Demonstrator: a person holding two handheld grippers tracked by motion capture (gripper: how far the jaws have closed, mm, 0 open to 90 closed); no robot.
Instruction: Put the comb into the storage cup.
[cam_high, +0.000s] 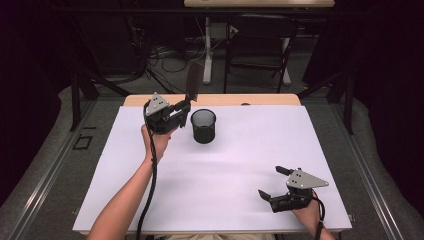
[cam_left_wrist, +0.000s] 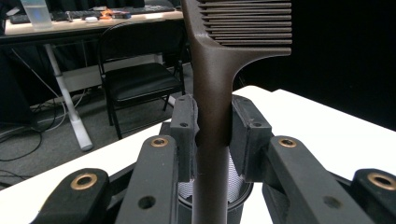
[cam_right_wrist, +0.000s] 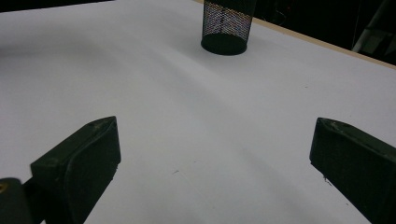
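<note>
The white rectangular surface (cam_high: 230, 170) carries one thing that stands on it: a black wire-mesh cylindrical cup (cam_high: 203, 126), upright and open at the top, toward the far edge and a little left of centre.

Just left of that cup, raised above the surface, the left gripper (cam_high: 186, 106) has its fingers (cam_left_wrist: 183, 135) closed on the handle of a dark brown plastic comb (cam_left_wrist: 215, 116). In the left gripper view the comb's long axis runs nearly vertical: the toothed head is up, and the handle end points down, with the mesh rim showing directly behind and below it. So the handle end looks to sit over or very close above the mouth of the cup; whether it has entered the rim I cannot tell. In the high view the comb leans slightly away toward the far edge.

The right gripper (cam_high: 274, 184) rests near the person's edge at the right, well apart from the cup, fingers (cam_right_wrist: 79, 161) spread wide and holding nothing.

The left hand is clearly the nearer one. As I judge it, the move ahead is a straight lowering along the comb's axis into the cup, and the slight lean matters for clearing the rim.
</note>
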